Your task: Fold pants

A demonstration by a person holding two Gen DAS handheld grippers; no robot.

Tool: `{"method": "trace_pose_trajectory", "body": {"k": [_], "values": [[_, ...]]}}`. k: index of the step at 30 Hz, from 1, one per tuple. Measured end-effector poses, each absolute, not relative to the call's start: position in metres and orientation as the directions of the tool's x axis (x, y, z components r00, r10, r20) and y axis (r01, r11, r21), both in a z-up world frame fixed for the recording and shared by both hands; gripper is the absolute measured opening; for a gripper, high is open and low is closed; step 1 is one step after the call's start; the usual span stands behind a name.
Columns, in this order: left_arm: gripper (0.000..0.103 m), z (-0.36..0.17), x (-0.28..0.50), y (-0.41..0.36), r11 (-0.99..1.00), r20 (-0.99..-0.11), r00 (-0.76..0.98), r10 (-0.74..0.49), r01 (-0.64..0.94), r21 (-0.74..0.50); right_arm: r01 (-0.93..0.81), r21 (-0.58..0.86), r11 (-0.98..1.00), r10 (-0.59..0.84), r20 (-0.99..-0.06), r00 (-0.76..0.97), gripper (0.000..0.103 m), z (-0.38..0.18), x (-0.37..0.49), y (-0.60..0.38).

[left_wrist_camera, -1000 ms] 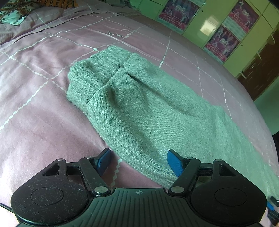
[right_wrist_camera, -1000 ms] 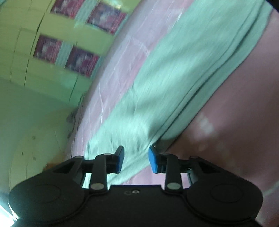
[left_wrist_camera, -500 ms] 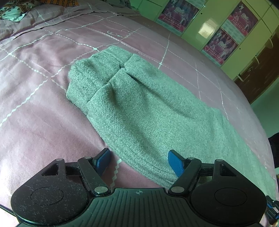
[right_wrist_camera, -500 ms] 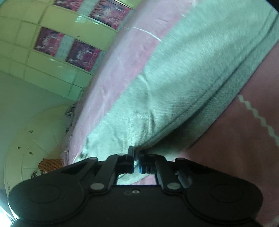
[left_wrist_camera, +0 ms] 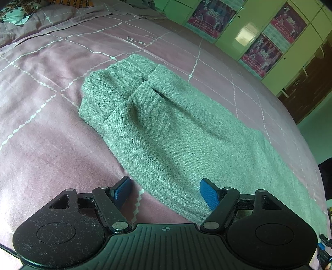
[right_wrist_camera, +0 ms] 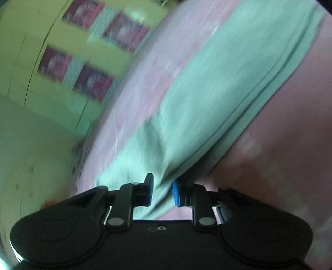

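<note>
Grey-green pants (left_wrist_camera: 166, 124) lie on the pink bedspread (left_wrist_camera: 51, 135), folded lengthwise, waistband end far left, legs running to the right. My left gripper (left_wrist_camera: 166, 192) is open and empty, its blue fingers astride the near edge of the pants. In the blurred right wrist view the pants (right_wrist_camera: 217, 99) stretch up and to the right. My right gripper (right_wrist_camera: 162, 193) has a fold of the leg end between its narrowly parted blue pads (right_wrist_camera: 176, 194) and the cloth bunches there.
Green wardrobe doors with pink posters (left_wrist_camera: 261, 54) stand beyond the bed's far right edge. Pillows and bunched bedding (left_wrist_camera: 25, 14) lie at the far left. The wardrobe (right_wrist_camera: 78, 58) also shows in the right wrist view.
The right gripper shut on the leg end half a second ago; its pads now stand slightly wider with cloth between them, and the view swings. The left gripper has barely moved.
</note>
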State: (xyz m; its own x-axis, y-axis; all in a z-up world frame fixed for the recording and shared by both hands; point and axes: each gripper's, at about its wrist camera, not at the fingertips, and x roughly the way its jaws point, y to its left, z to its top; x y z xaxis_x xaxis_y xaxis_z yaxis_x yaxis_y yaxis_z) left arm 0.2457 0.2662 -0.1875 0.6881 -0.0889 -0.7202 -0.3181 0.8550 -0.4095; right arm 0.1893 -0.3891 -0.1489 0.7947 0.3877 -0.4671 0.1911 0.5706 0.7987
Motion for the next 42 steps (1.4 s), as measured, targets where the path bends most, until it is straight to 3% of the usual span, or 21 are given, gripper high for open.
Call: {"method": "trace_pose_trajectory", "body": {"k": [3,6,7,14,17,18,21,24,28,30,42], "values": [[0.074,-0.187,0.247,0.264,0.86,-0.723,0.686,-0.085,-0.316,-0.401,0.291,0.791,0.538,0.283,-0.495,0.821,0.011,-0.152,0.184,-0.428],[0.074,-0.187,0.247,0.263,0.862,-0.724,0.685,-0.082,-0.317,-0.397,0.34,0.811,0.475,0.211,-0.481,0.851,0.01,-0.156,0.177,-0.46],[0.074,-0.186,0.248,0.262,0.862,-0.725,0.684,-0.08,-0.317,-0.395,0.347,0.806,0.48,0.194,-0.483,0.854,0.004,-0.156,0.177,-0.465],[0.074,-0.186,0.25,0.261,0.868,-0.729,0.681,-0.072,-0.316,-0.382,0.365,0.714,0.598,0.117,-0.528,0.841,0.002,-0.148,0.172,-0.457],[0.074,-0.178,0.247,0.259,0.872,-0.726,0.687,-0.041,-0.331,-0.362,0.376,0.754,0.539,0.147,-0.523,0.839,0.013,-0.154,0.174,-0.454],[0.074,-0.17,0.24,0.259,0.86,-0.708,0.706,-0.014,-0.353,-0.369,0.36,0.756,0.547,0.157,-0.515,0.843,0.026,-0.15,0.173,-0.452],[0.074,-0.15,0.212,0.267,0.824,-0.599,0.798,0.067,-0.383,-0.418,0.252,0.722,0.645,0.185,-0.467,0.865,0.029,-0.125,0.172,-0.436],[0.074,-0.147,0.205,0.282,0.811,-0.606,0.786,0.123,-0.431,-0.395,0.065,0.68,0.73,0.322,-0.426,0.846,0.029,-0.101,0.194,-0.406],[0.074,-0.149,0.21,0.295,0.807,-0.617,0.778,0.119,-0.437,-0.396,-0.208,0.608,0.766,0.524,-0.404,0.75,0.043,-0.07,0.245,-0.336],[0.074,-0.151,0.216,0.3,0.803,-0.611,0.781,0.125,-0.442,-0.4,-0.329,0.578,0.747,0.611,-0.401,0.682,0.045,-0.062,0.276,-0.295],[0.074,-0.176,0.258,0.332,0.779,-0.653,0.739,0.169,-0.506,-0.371,-0.518,0.38,0.766,0.635,-0.575,0.516,0.044,-0.1,0.41,-0.123]]}}
